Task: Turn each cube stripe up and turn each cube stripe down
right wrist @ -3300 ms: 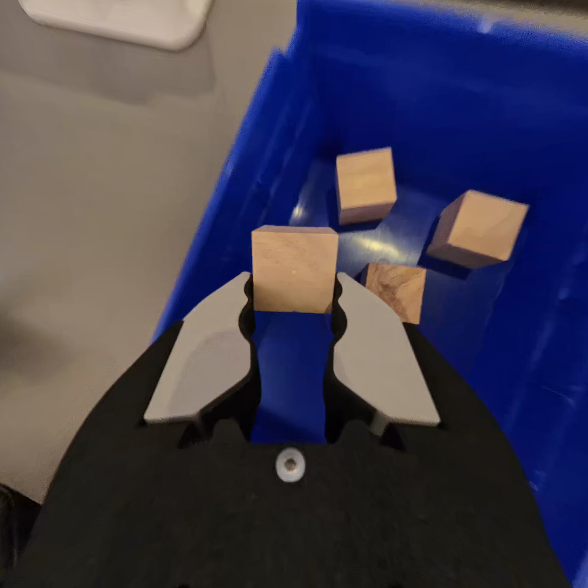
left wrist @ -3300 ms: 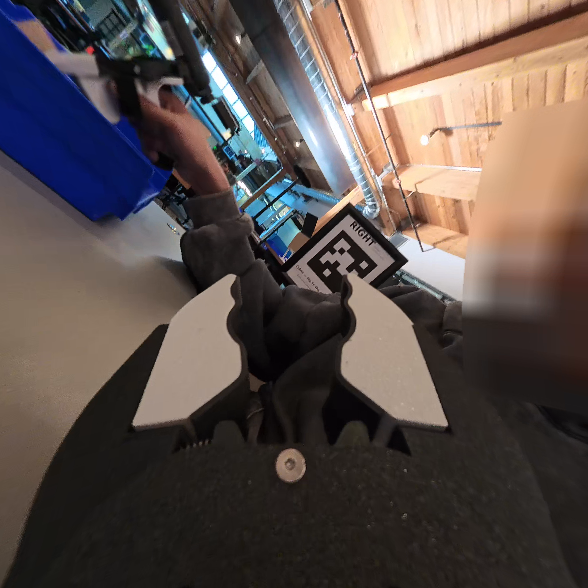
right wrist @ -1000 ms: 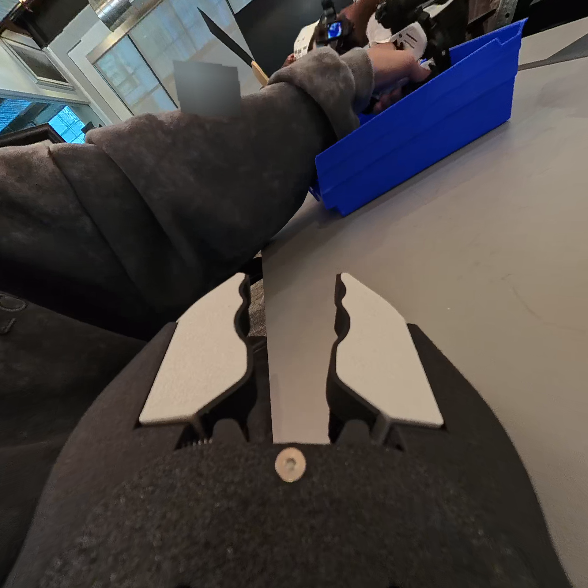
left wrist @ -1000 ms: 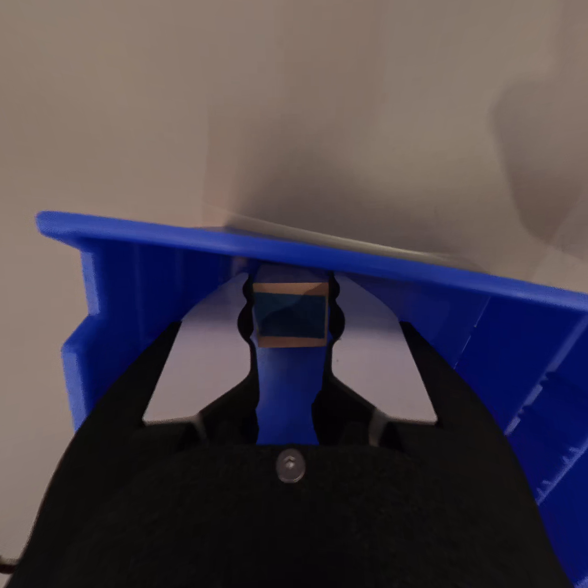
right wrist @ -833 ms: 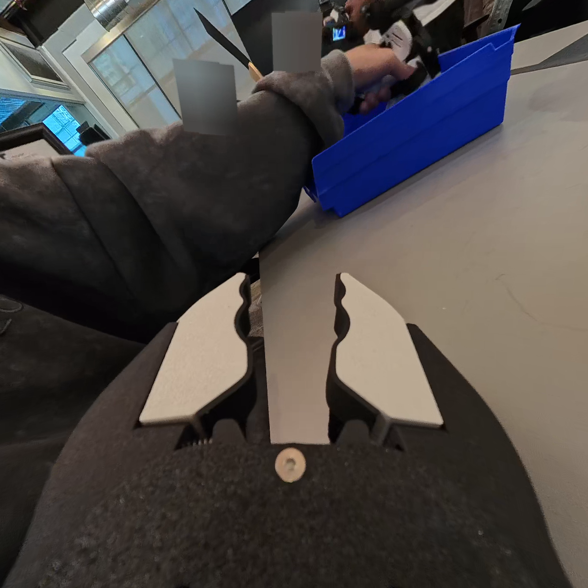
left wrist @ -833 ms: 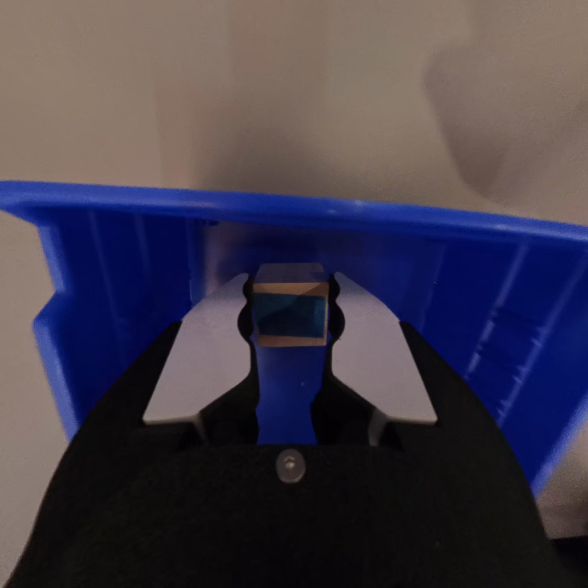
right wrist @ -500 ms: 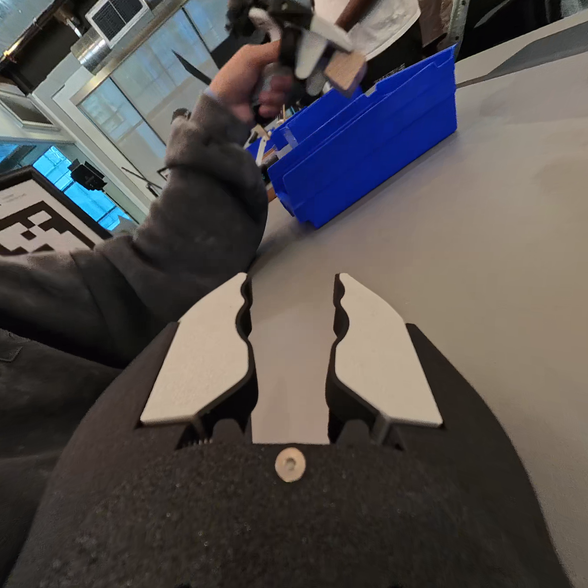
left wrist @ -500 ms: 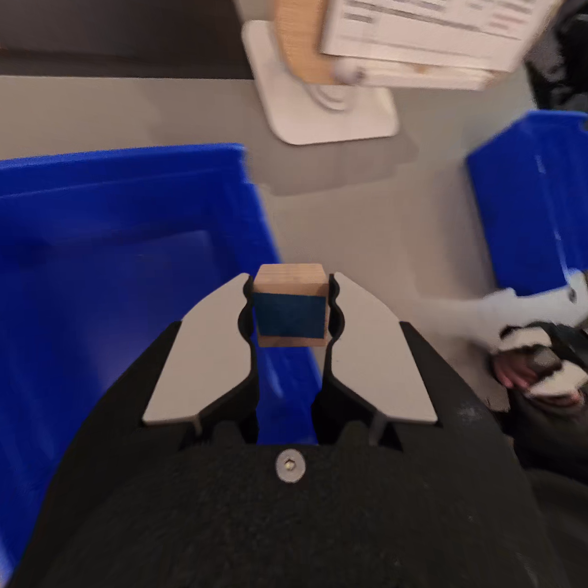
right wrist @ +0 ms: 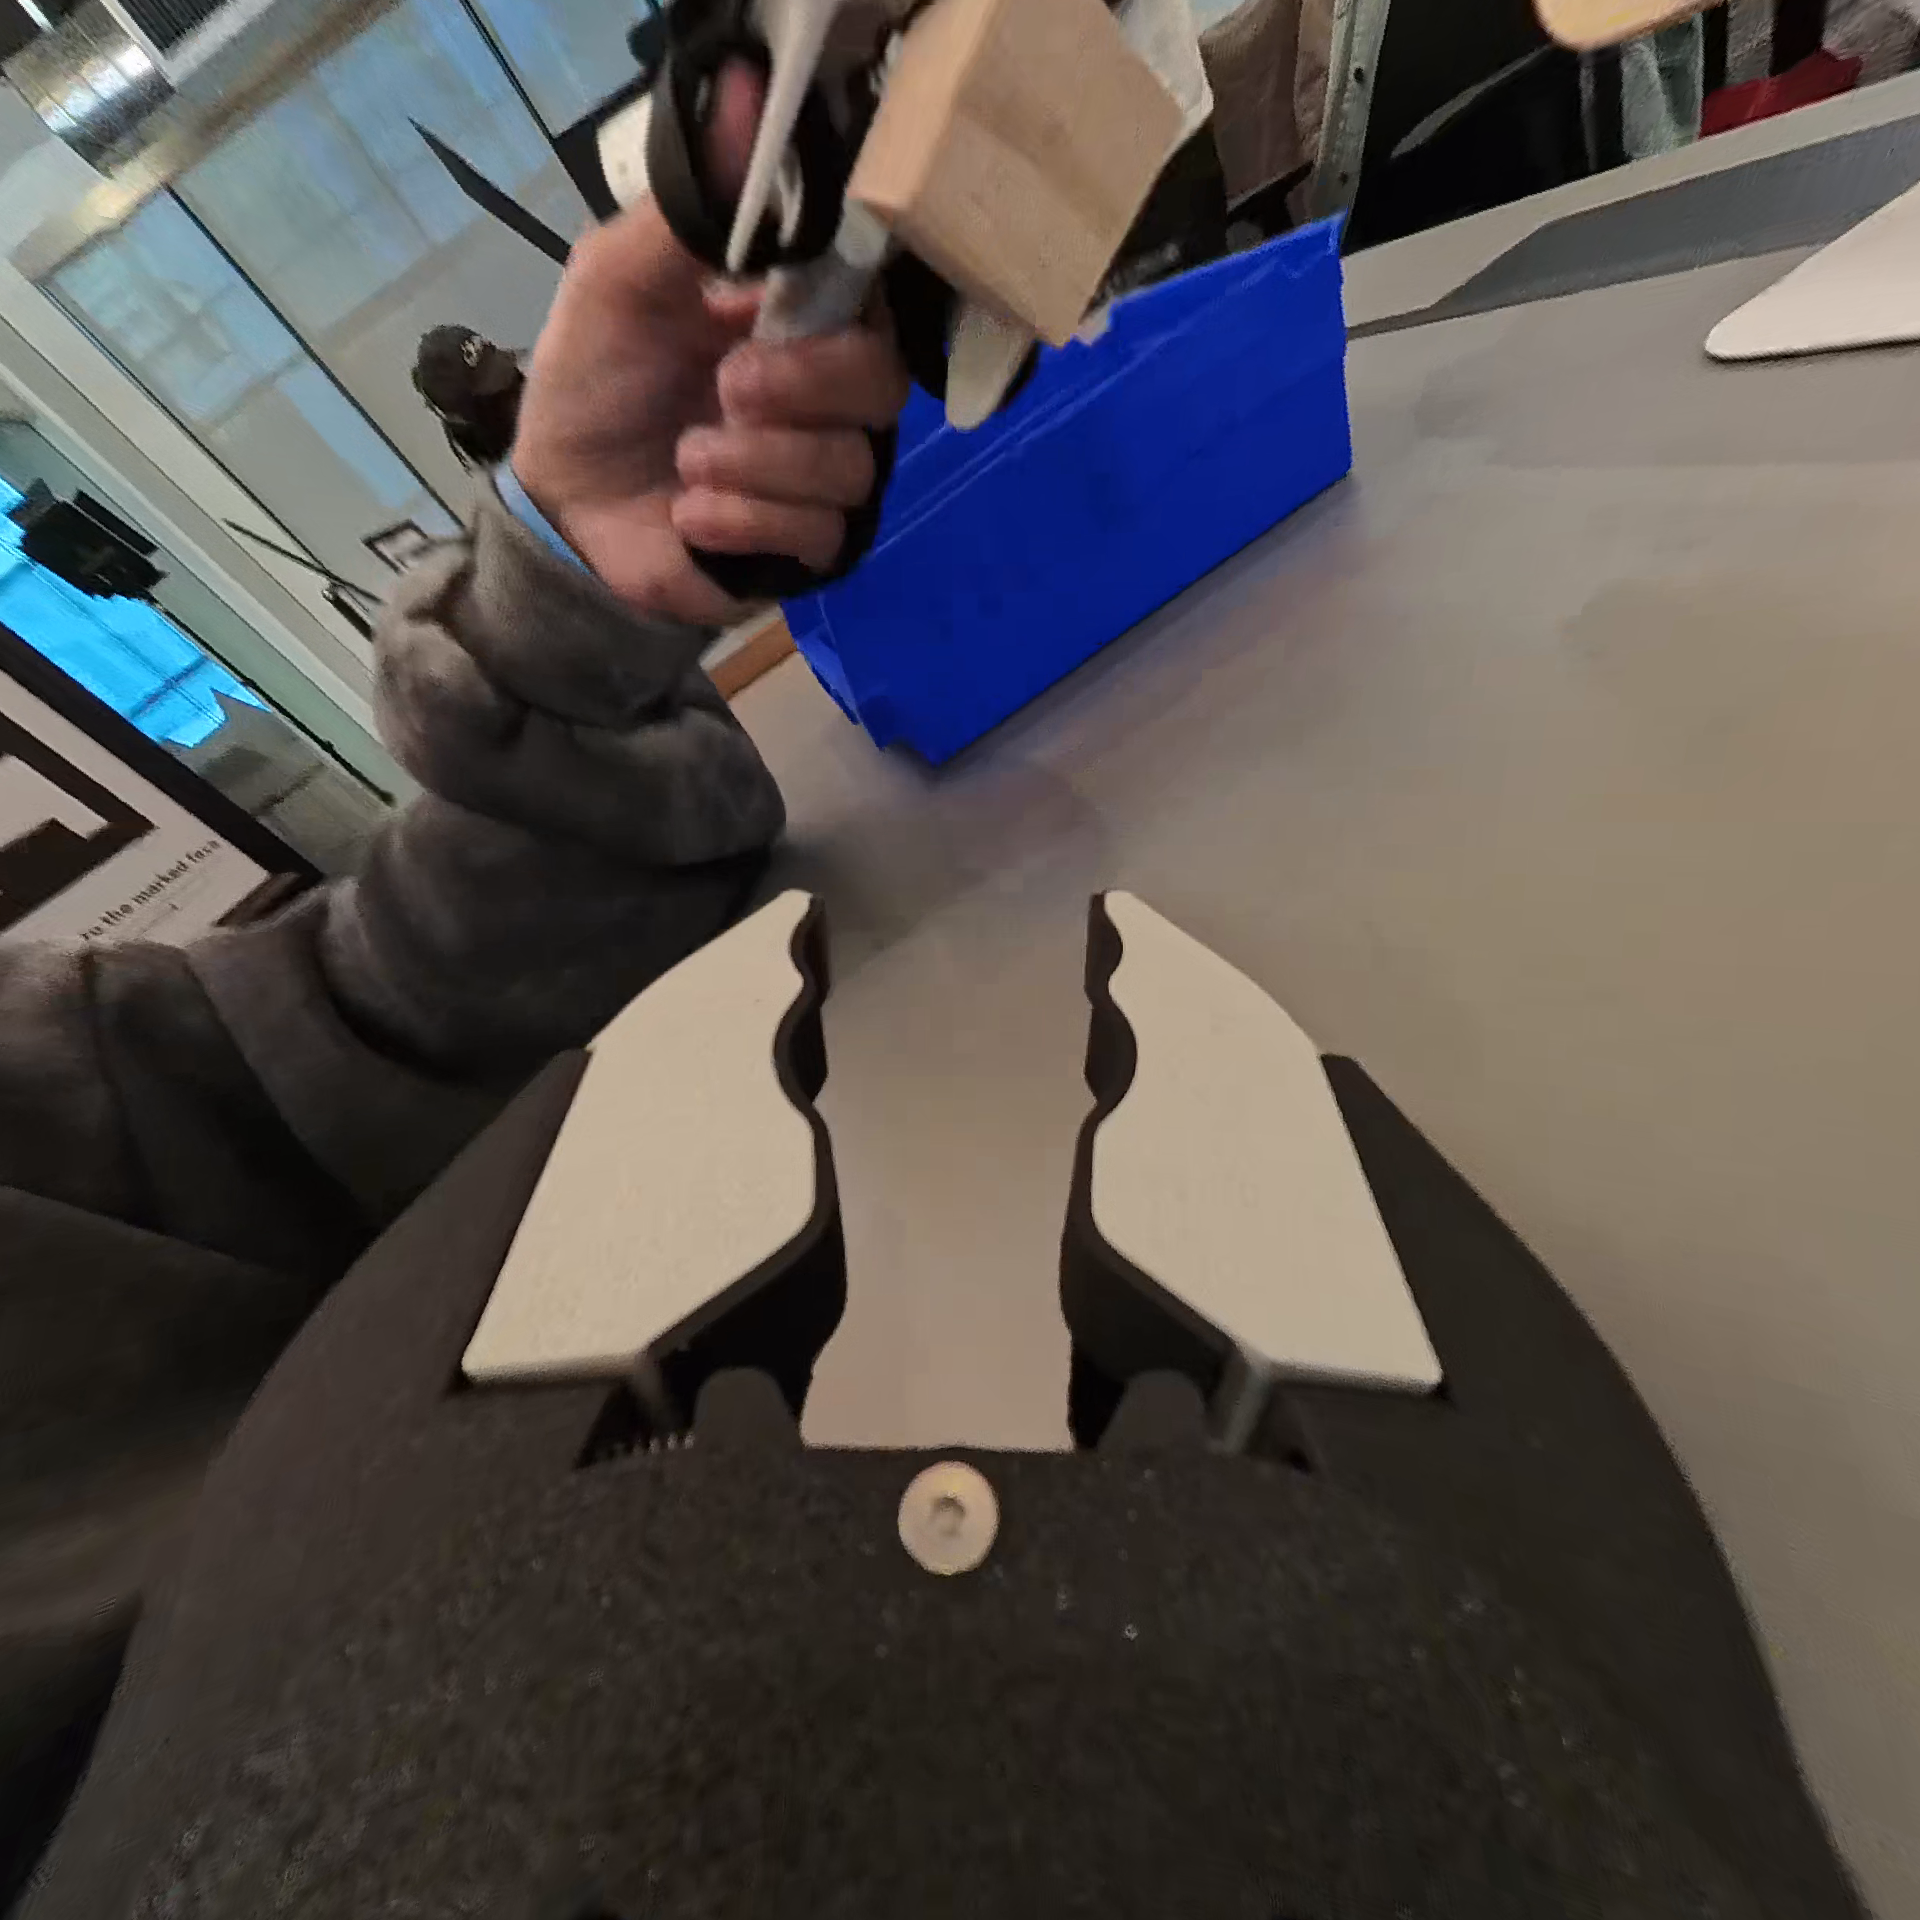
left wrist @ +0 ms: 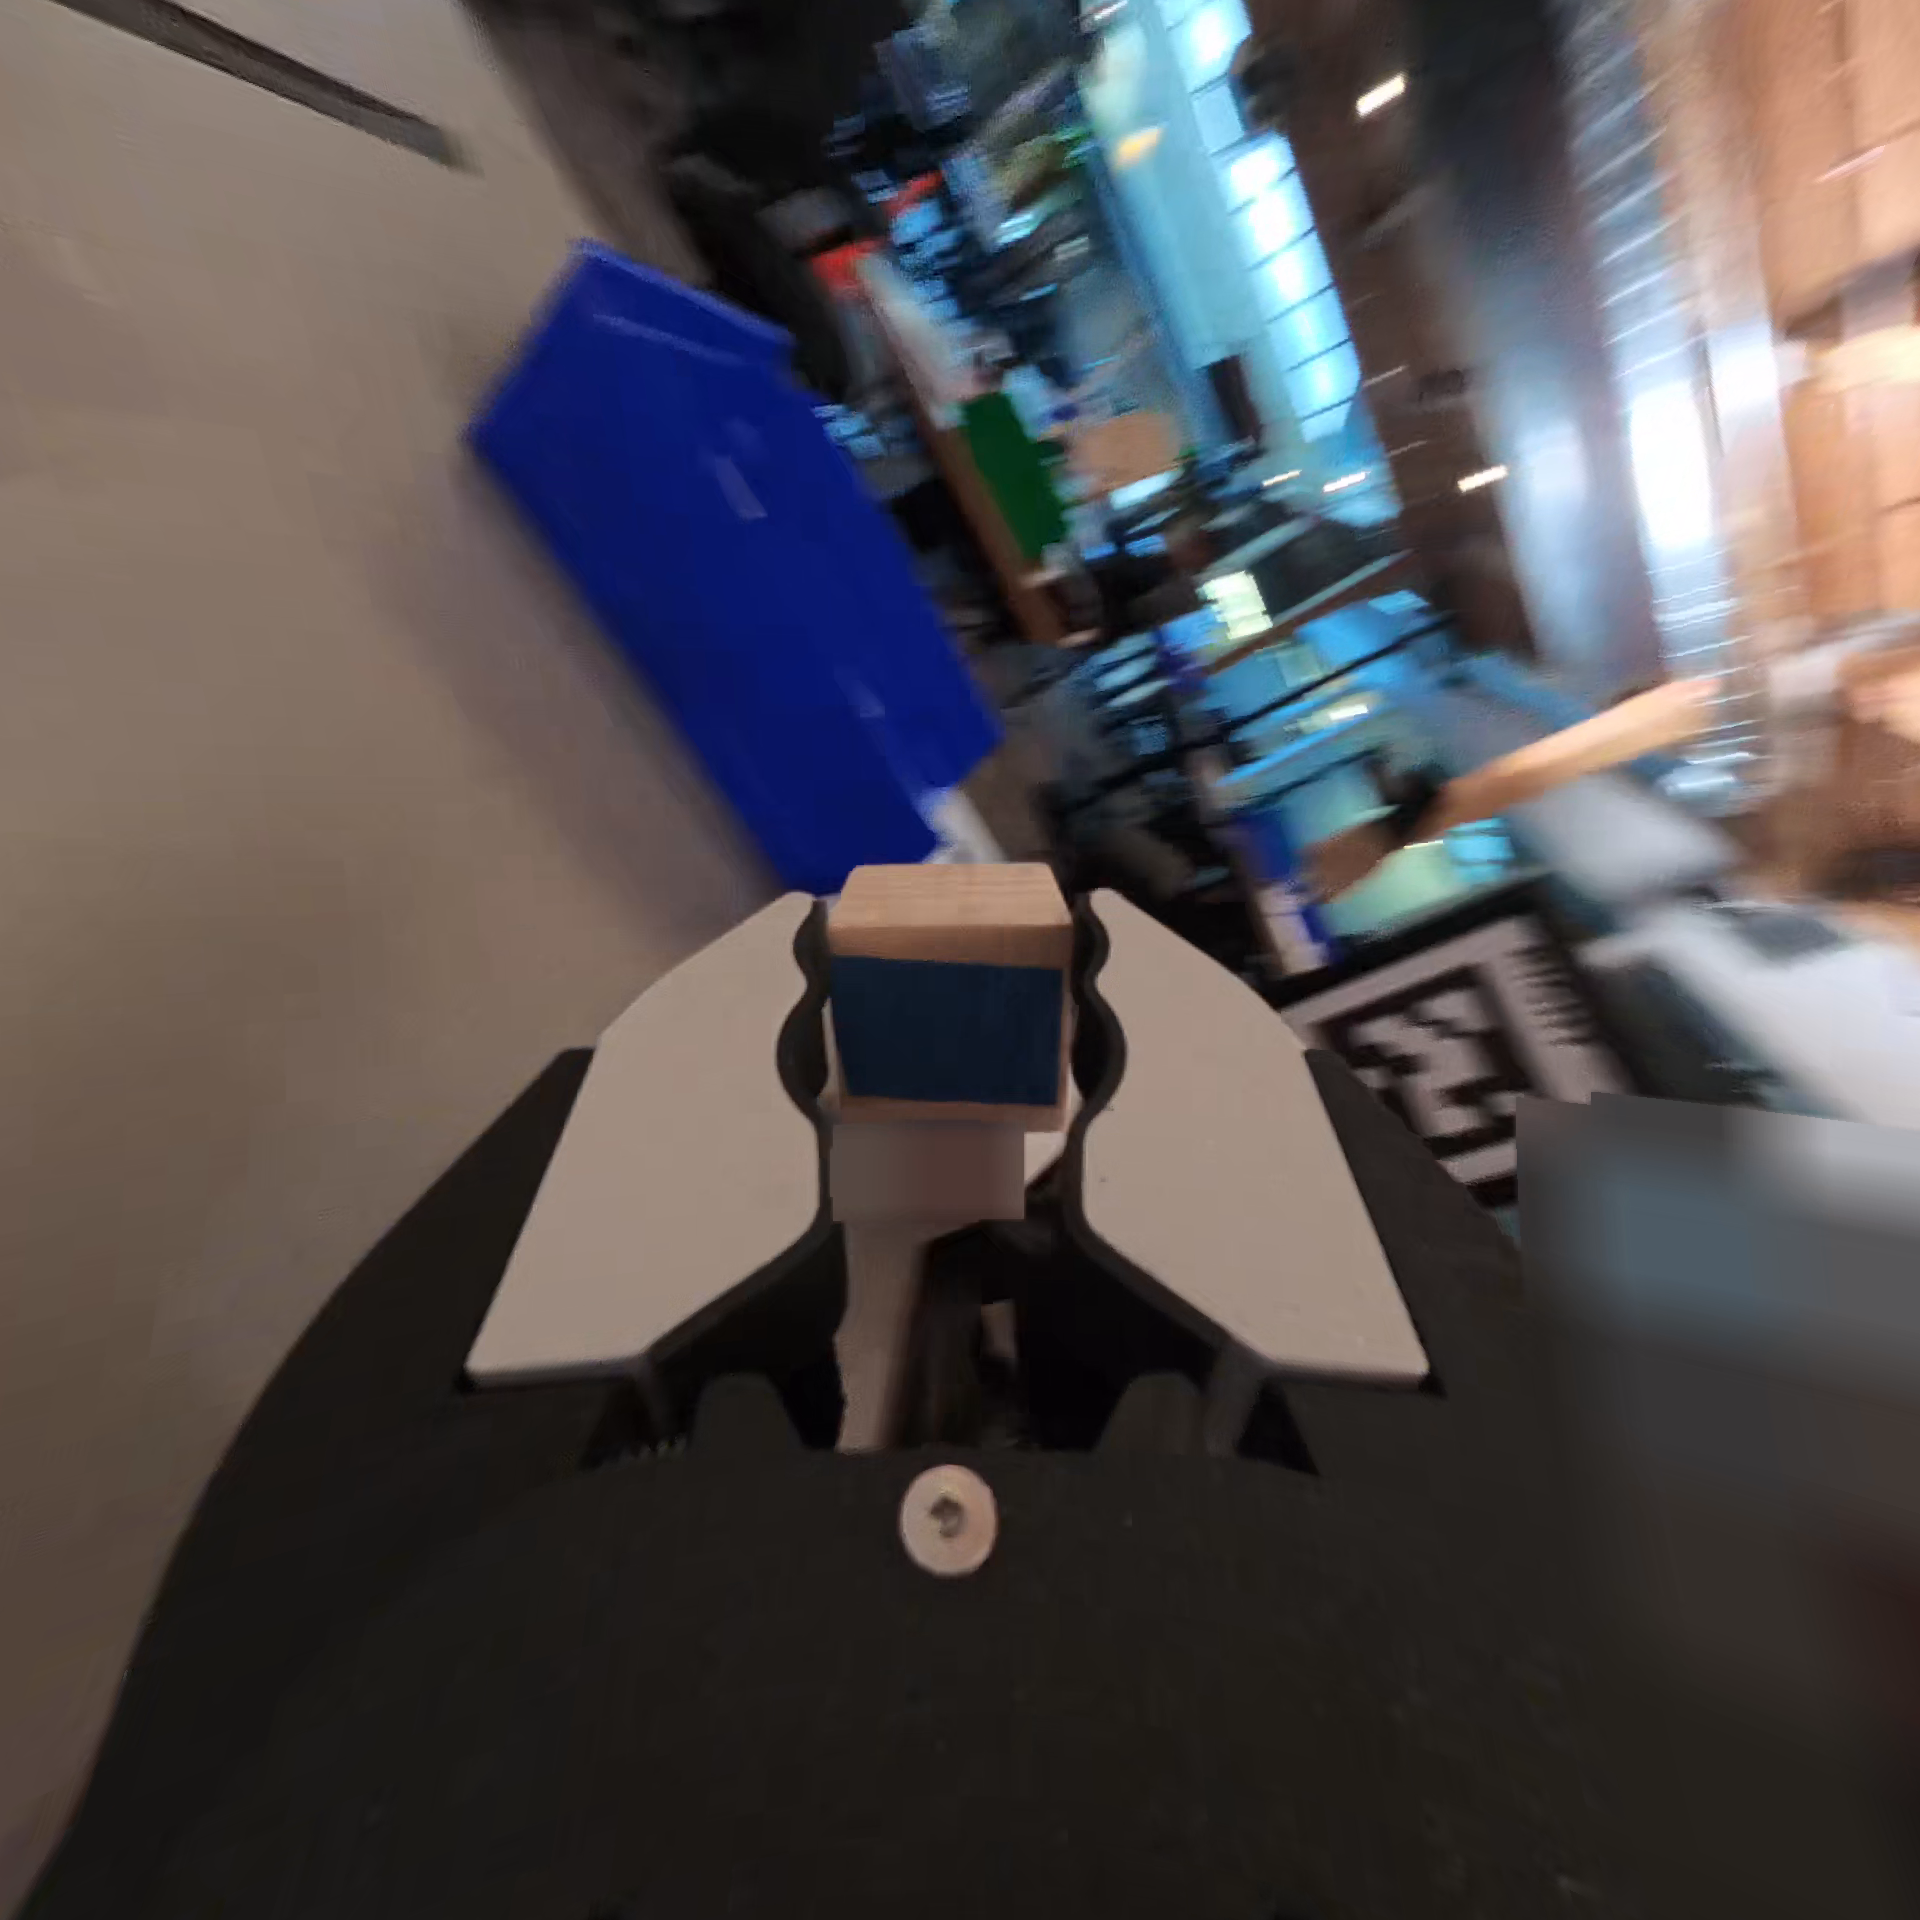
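Note:
My left gripper (left wrist: pixel 951 914) is shut on a wooden cube (left wrist: pixel 948 1013) whose blue stripe face is toward the camera. It holds the cube in the air, tilted sideways, with a blue bin (left wrist: pixel 727 634) beyond it. The right wrist view shows the same cube (right wrist: pixel 1013 156) held high in the left gripper by a hand (right wrist: pixel 686 416), above a blue bin (right wrist: pixel 1091 499). My right gripper (right wrist: pixel 951 925) is open and empty, low over the grey table (right wrist: pixel 1507 883).
A grey sleeve (right wrist: pixel 416 883) crosses the left of the right wrist view. A white stand base (right wrist: pixel 1829 291) lies at the far right of the table. A framed black-and-white marker card (left wrist: pixel 1455 1070) stands to the right in the left wrist view.
My left gripper has lifted the cube out of the bin and swung it up and sideways toward the room. My right gripper has stayed open over the table.

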`<state>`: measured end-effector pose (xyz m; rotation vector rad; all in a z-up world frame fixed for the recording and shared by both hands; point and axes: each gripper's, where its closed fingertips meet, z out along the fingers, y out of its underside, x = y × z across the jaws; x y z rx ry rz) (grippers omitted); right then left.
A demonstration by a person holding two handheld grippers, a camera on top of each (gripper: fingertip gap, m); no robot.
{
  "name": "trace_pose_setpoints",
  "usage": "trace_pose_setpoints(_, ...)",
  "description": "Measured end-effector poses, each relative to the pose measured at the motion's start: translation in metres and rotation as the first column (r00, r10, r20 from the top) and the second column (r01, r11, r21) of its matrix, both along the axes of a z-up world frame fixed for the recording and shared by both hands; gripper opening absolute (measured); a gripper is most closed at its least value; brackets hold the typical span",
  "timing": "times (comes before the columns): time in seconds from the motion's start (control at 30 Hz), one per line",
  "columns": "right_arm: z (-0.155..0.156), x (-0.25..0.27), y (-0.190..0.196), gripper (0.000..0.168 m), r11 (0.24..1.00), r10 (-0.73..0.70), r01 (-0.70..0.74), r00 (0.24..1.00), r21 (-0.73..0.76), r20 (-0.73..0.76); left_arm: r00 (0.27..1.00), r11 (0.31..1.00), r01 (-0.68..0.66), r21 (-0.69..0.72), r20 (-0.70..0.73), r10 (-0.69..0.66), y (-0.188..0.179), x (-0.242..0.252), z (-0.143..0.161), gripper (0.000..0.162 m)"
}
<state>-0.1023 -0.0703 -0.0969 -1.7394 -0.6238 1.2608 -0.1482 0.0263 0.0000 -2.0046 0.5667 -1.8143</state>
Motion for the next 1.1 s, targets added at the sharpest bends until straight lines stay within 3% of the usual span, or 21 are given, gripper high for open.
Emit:
trace_pose_setpoints(0.13, 0.045, -0.011, 0.014, 0.056, 0.995, 0.050, -0.062, 0.989, -0.082, -0.138, 0.933, 0.980, 0.121, -0.160, 0.356, -0.057, -0.007, 0.006, 0.030, 0.043)
trace_pose_setpoints(0.23, 0.076, -0.021, 0.025, 0.067, 0.970, 0.103, -0.146, 0.971, -0.193, -0.218, 0.885, 0.959, 0.187, -0.213, 0.460, -0.070, -0.010, 0.008, 0.036, 0.043)
trace_pose_setpoints(0.3, 0.091, -0.028, 0.036, 0.075, 0.945, 0.113, -0.184, 0.959, -0.269, -0.261, 0.906, 0.967, 0.157, -0.200, 0.420, -0.060, -0.009, 0.012, 0.029, 0.043)
trace_pose_setpoints(0.4, 0.110, -0.033, 0.058, 0.072, 0.929, 0.067, -0.190, 0.931, -0.317, -0.359, 0.924, 0.981, 0.100, -0.165, 0.380, -0.030, -0.006, 0.015, 0.026, 0.043)
trace_pose_setpoints(0.57, 0.097, -0.045, 0.074, 0.069, 0.906, 0.043, -0.193, 0.928, -0.376, -0.371, 0.985, 0.999, -0.012, -0.041, 0.173, 0.019, -0.003, 0.023, 0.007, 0.043)
trace_pose_setpoints(0.63, 0.085, -0.046, 0.074, 0.045, 0.894, 0.054, -0.198, 0.938, -0.402, -0.341, 0.988, 1.000, -0.019, -0.017, 0.153, 0.022, -0.005, 0.028, 0.006, 0.043)
trace_pose_setpoints(0.8, 0.083, -0.036, 0.079, 0.045, 0.895, 0.018, -0.180, 0.929, -0.408, -0.370, 0.994, 0.999, -0.020, 0.026, 0.107, 0.017, -0.005, 0.030, 0.002, 0.045)
trace_pose_setpoints(0.87, 0.085, -0.032, 0.078, 0.045, 0.899, 0.018, -0.173, 0.932, -0.402, -0.362, 0.991, 0.996, -0.078, 0.045, 0.109, 0.073, 0.000, 0.018, 0.007, 0.067)
trace_pose_setpoints(0.97, 0.090, -0.024, 0.076, 0.045, 0.908, 0.015, -0.160, 0.936, -0.388, -0.352, 0.981, 0.978, -0.181, 0.107, 0.085, 0.172, -0.004, -0.013, -0.005, 0.083)
trace_pose_setpoints(1.03, 0.091, -0.016, 0.077, 0.045, 0.919, 0.006, -0.131, 0.947, -0.372, -0.320, 0.970, 0.964, -0.234, 0.127, 0.098, 0.223, -0.019, -0.026, -0.025, 0.085)
trace_pose_setpoints(1.1, 0.095, -0.009, 0.078, 0.045, 0.927, -0.003, -0.113, 0.951, -0.357, -0.308, 0.977, 0.978, -0.180, 0.102, 0.131, 0.166, -0.050, -0.022, -0.048, 0.087)
